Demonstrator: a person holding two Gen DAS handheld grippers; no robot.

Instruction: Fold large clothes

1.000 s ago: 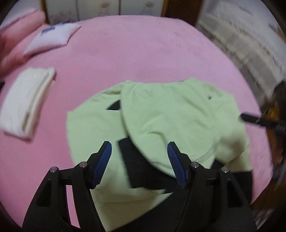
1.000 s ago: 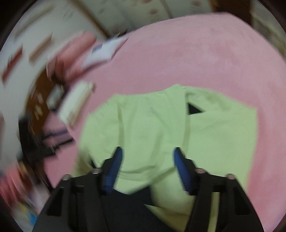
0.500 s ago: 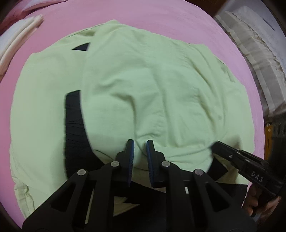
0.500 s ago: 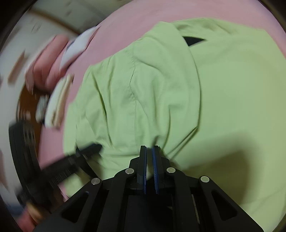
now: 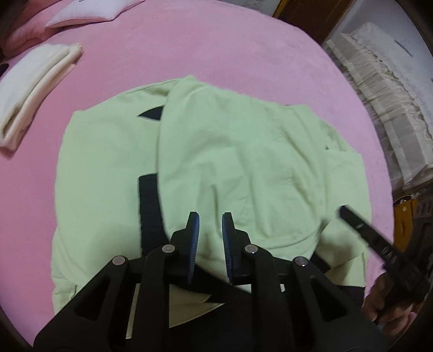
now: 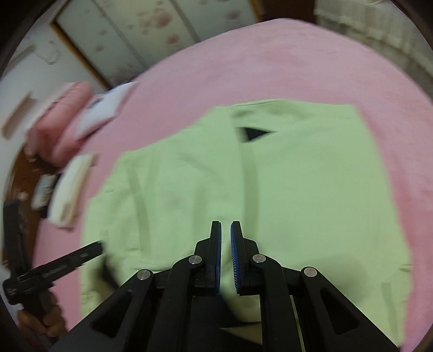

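A light green garment [image 5: 243,151] with black trim lies spread on the pink bed [image 5: 216,48], one side folded over the middle. My left gripper [image 5: 209,238] is shut on the cloth at its near edge, and creases run from the pinch. A black band [image 5: 148,211] shows just left of it. My right gripper [image 6: 226,243] is likewise shut on a fold of the green garment [image 6: 311,189] near the front. The right gripper's black fingers [image 5: 362,230] show at the garment's right edge, and the left gripper's fingers [image 6: 81,254] at its left edge.
A folded white towel [image 5: 35,86] lies on the bed at the left, with pink and white pillows [image 5: 92,13] behind it. Stacked pale bedding [image 5: 379,81] stands beyond the bed's right edge. Wardrobe doors [image 6: 135,32] are behind the bed.
A second ago both grippers stood wide open over the garment; both have closed on its near edge. Since half a second ago the garment looks farther off in both views.
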